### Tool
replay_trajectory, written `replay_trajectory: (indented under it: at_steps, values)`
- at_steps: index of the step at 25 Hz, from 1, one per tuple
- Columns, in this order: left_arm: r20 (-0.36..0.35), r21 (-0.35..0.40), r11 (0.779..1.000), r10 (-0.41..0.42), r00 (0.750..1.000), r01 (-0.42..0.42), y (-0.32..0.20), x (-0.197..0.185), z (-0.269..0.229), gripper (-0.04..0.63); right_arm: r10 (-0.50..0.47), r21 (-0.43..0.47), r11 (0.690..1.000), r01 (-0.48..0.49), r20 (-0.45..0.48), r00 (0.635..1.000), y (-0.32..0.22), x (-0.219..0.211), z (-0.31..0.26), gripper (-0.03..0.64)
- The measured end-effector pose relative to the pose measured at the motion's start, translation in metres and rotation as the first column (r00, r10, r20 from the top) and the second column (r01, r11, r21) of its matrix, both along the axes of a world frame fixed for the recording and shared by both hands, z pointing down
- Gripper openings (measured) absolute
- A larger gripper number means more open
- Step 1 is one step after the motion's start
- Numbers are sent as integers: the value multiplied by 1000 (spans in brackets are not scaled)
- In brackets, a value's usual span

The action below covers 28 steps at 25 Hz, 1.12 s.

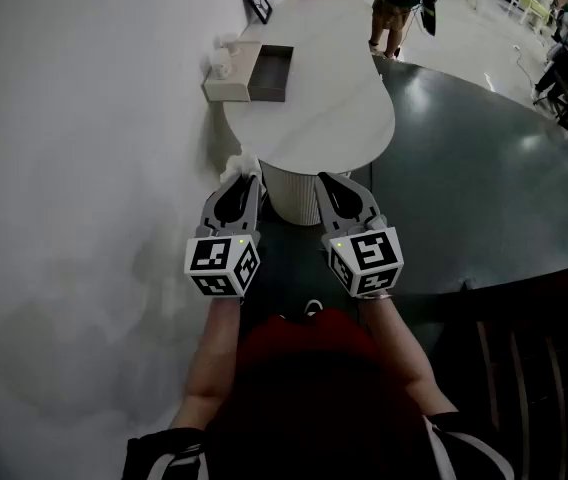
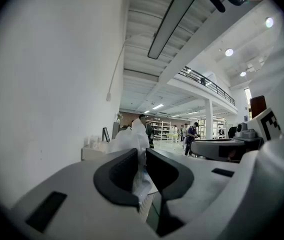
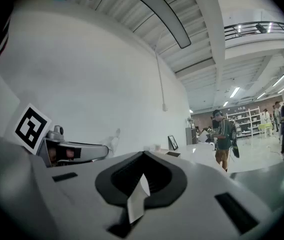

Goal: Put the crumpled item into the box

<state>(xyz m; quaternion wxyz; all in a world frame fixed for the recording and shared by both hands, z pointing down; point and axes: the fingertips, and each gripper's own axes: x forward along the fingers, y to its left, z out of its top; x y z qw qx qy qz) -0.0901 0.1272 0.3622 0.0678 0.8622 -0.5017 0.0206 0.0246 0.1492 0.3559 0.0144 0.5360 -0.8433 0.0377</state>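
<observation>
My left gripper [image 1: 247, 176] is shut on a white crumpled item [image 1: 235, 166], which bulges out past the jaw tips over the near edge of the round white table [image 1: 334, 108]. In the left gripper view the crumpled item [image 2: 131, 138] stands pinched between the dark pads [image 2: 117, 176] of my left gripper [image 2: 141, 156]. The beige open box [image 1: 252, 72] with a dark inside lies at the table's far left, well beyond both grippers. My right gripper [image 1: 332, 180] hovers beside the left one, shut, and a small white slip [image 3: 140, 196] is caught between the jaws of my right gripper [image 3: 143, 156].
White crumpled pieces [image 1: 222, 60] lie against the box's left end. A small picture frame [image 1: 256, 0] stands at the table's far end by the white wall [image 1: 84, 168]. A dark round table [image 1: 484, 178] lies to the right. People [image 1: 396, 3] stand farther off.
</observation>
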Motion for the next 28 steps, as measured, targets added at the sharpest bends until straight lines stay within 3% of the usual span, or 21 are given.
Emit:
replay_trajectory:
  at_steps: [13,28]
  values:
    - [0,-9,1000,-5,1000,5,-17,6,6,69,-12,10,1000,11,65,998,-15,6,2,15]
    - [24,3,999,-46,999,45,-44,5,-1,69,-15,-20,1000,17,79,997,-39,17,10,15]
